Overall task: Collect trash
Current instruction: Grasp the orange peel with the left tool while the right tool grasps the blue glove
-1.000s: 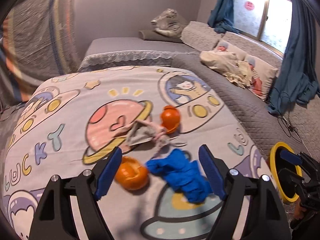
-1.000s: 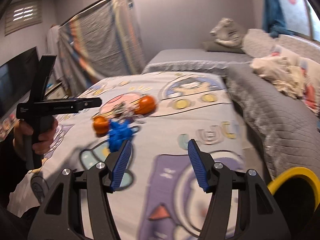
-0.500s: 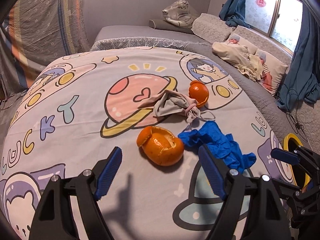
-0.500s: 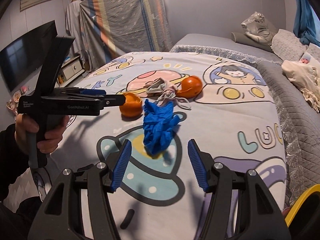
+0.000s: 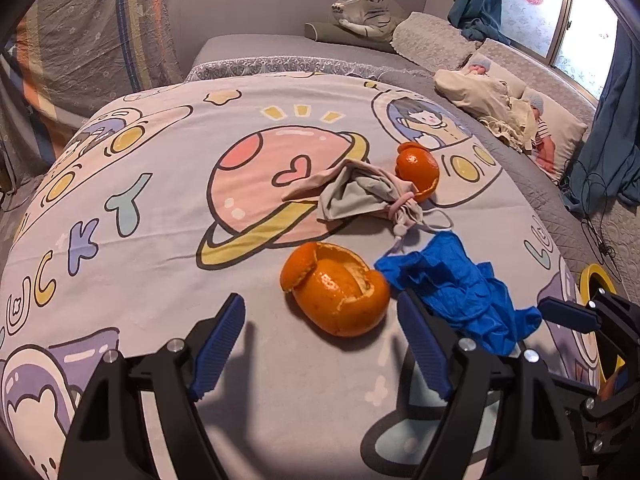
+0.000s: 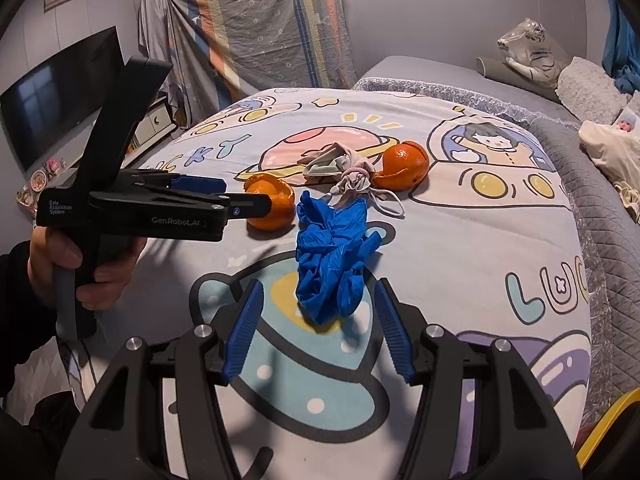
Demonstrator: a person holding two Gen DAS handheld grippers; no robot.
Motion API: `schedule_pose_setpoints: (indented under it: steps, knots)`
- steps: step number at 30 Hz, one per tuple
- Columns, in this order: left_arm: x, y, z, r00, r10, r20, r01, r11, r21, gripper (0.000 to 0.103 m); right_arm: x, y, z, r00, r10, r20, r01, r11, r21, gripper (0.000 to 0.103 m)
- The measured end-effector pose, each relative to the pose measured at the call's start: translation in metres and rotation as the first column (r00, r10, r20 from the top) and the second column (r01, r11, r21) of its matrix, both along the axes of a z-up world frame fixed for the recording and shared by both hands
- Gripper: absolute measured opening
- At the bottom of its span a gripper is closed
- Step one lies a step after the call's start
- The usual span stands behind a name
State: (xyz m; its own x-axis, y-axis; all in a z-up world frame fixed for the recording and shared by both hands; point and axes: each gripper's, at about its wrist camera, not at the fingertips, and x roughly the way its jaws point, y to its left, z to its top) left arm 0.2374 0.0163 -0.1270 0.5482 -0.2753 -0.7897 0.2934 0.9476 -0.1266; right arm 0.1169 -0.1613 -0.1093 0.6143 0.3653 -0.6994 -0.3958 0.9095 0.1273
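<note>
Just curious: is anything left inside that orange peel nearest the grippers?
The near orange peel is split open, showing pale inner pith and a curled flap; no fruit visible. Its far hollow stays hidden.

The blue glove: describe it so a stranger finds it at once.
On the cartoon bedspread, four bits of litter lie near the pink planet print. The blue glove is the crumpled one nearest the right gripper, the only blue thing beside two orange peels.
</note>
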Motion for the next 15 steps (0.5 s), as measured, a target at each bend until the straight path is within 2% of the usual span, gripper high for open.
schedule_pose_setpoints:
  steps: [5, 8, 9, 15]
  knots:
    - [0.009, -0.002, -0.003, 1.0, -0.006, -0.018, 0.006, 1.0, 0.004, 0.067, 0.009, 0.002, -0.002, 1.0, 0.0, -0.014, 0.0, 1.0, -0.003, 0.054]
    - [0.012, -0.006, -0.003, 1.0, -0.016, -0.023, 0.016, 1.0, 0.012, 0.058, 0.018, 0.003, -0.007, 0.999, -0.002, -0.035, 0.001, 1.0, -0.007, 0.053]
    - [0.014, -0.008, -0.004, 1.0, -0.014, -0.023, 0.014, 1.0, 0.02, 0.053, 0.02, 0.004, -0.009, 0.999, 0.001, -0.043, -0.002, 1.0, -0.007, 0.052]
    - [0.019, -0.005, -0.004, 1.0, -0.007, -0.021, 0.007, 1.0, 0.022, 0.045, 0.035, 0.008, -0.019, 0.996, 0.012, -0.086, -0.013, 1.0, -0.017, 0.041]
